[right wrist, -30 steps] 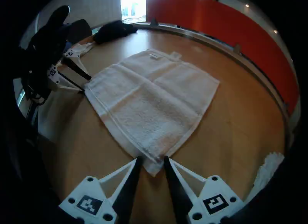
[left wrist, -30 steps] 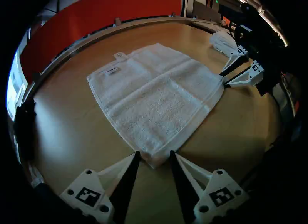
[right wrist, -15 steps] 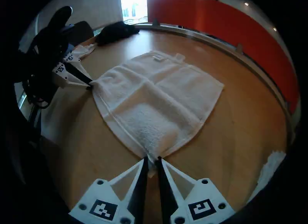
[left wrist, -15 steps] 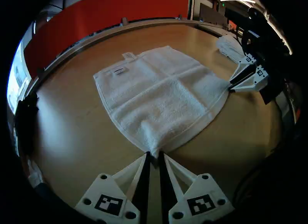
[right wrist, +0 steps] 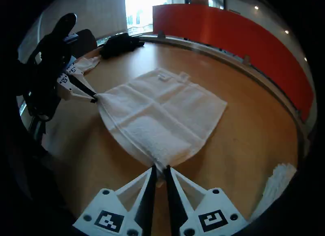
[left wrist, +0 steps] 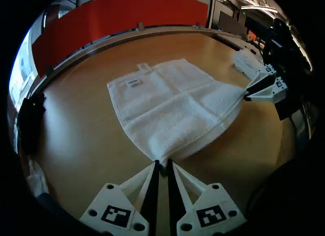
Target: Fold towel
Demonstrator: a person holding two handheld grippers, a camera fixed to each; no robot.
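Left gripper point(left wrist: 162, 163) is pinching one corner of the white towel point(left wrist: 174, 102), and we see both fingers pressed together on the cloth. Right gripper point(right wrist: 159, 169) is doing the same, with its fingers closed on the neighbouring corner along the same towel edge. In the left gripper view we see the right gripper farther off, its tips on that other corner. In the right gripper view we see the left gripper tips on their corner too.

We place the towel around the middle of the wooden table point(left wrist: 81, 126), spread out, with crease lines crossing it. The edge between the two pinched corners looks raised off the wood, sagging in a curve with a shadow under it. The far half lies flat on the table, toward the far edge. A small label point(left wrist: 134, 82) sits near the towel's far corner.

We note a stack of white cloths point(left wrist: 248, 63) near the table edge on the right gripper's side. A dark bundle point(right wrist: 120, 43) lies at the far edge of the table. A red panel point(right wrist: 235, 29) runs just behind the table's far edge.
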